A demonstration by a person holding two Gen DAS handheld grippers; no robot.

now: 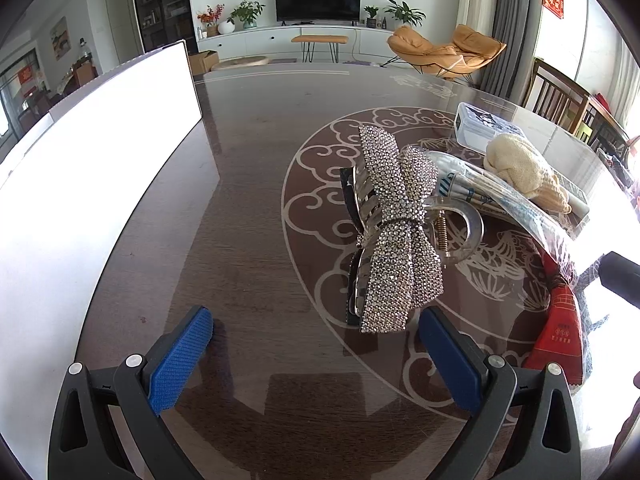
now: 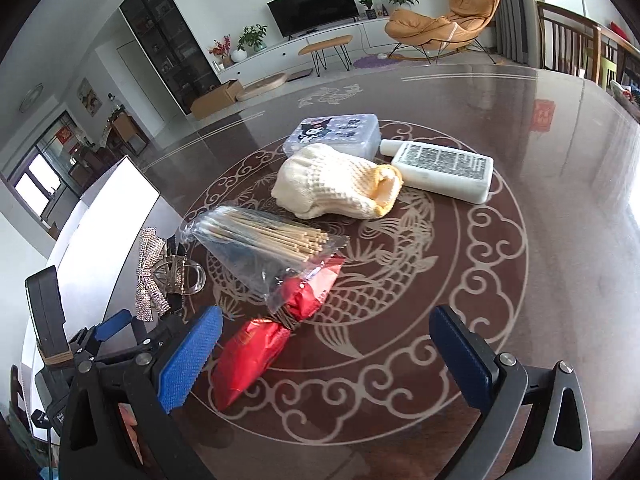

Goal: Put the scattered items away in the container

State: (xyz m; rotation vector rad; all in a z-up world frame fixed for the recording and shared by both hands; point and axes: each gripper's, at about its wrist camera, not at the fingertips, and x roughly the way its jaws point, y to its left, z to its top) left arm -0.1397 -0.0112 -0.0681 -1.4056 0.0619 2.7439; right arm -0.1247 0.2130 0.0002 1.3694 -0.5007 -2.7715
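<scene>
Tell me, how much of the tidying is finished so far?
Nothing looks put away yet. The hair clip, bag of sticks, red packet, glove, white bottle and cartoon box all lie on the table. Both the left claw and right claw are open and empty. The left one faces the hair clip, seemingly first. The white container waits at left.

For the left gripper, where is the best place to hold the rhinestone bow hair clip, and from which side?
Probably across the bow's narrow knot, coming straight forward and down. The hair clip lies lengthwise ahead of the left gripper, whose jaws stand open, so they could close from both sides. The wide lower loop looks harder to span.
</scene>
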